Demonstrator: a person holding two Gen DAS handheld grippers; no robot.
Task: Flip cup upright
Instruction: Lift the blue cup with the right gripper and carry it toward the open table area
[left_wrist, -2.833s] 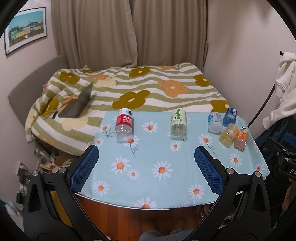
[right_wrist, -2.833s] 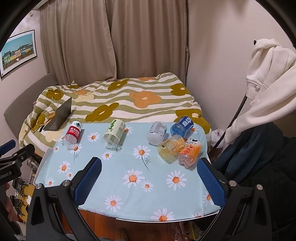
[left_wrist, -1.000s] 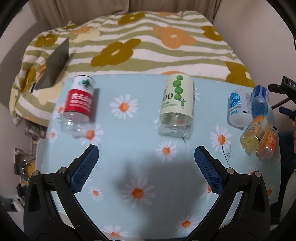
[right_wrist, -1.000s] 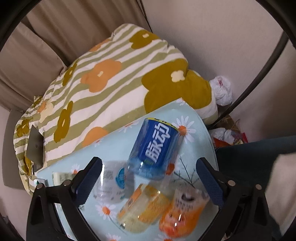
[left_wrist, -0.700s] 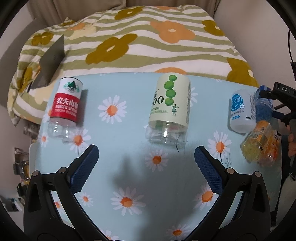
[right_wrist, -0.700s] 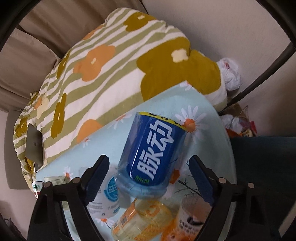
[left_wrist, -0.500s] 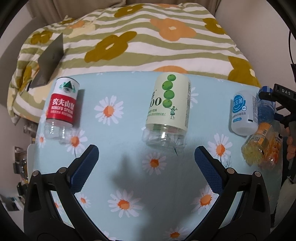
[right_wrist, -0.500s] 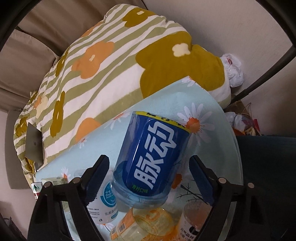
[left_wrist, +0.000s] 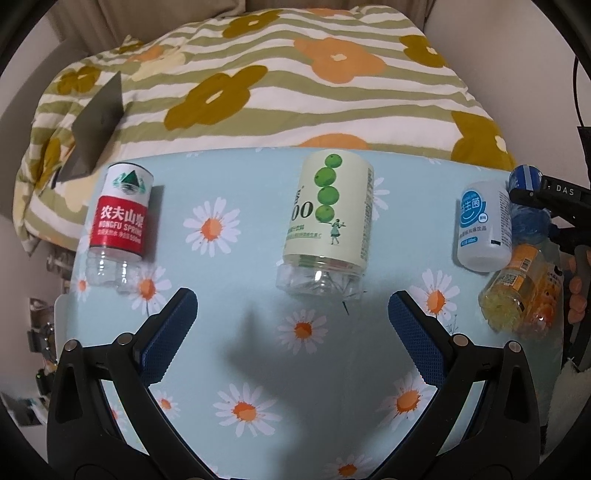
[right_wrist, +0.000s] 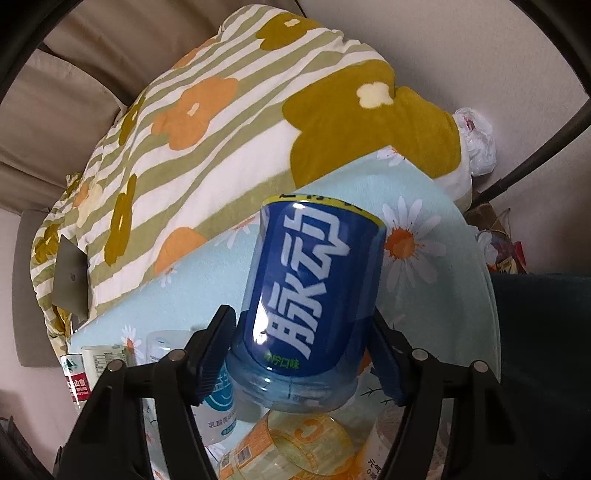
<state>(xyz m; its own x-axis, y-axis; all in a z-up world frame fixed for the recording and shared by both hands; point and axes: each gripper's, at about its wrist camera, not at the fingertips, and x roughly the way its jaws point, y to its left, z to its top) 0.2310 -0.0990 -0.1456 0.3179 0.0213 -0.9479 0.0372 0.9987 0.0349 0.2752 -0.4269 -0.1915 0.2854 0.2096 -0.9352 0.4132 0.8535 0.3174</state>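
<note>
Right gripper (right_wrist: 304, 354): fingers clamped on either side of the blue-labelled cup (right_wrist: 310, 295), low on its clear base end; cup lies tilted at the far right corner of the daisy tablecloth (left_wrist: 258, 343), above the yellow cup (right_wrist: 295, 443).

Left gripper (left_wrist: 291, 325): fingers spread wide, holding nothing, hovering above the cloth just short of the green-dotted cup (left_wrist: 328, 218), which lies on its side.

Red-labelled cup (left_wrist: 120, 221): on its side, far left.

White cup (left_wrist: 482, 225): on its side, right, beside the blue one.

Left wrist: high over table (left_wrist: 258, 369); right wrist: close, sharing blue cup (right_wrist: 310, 291).
</note>
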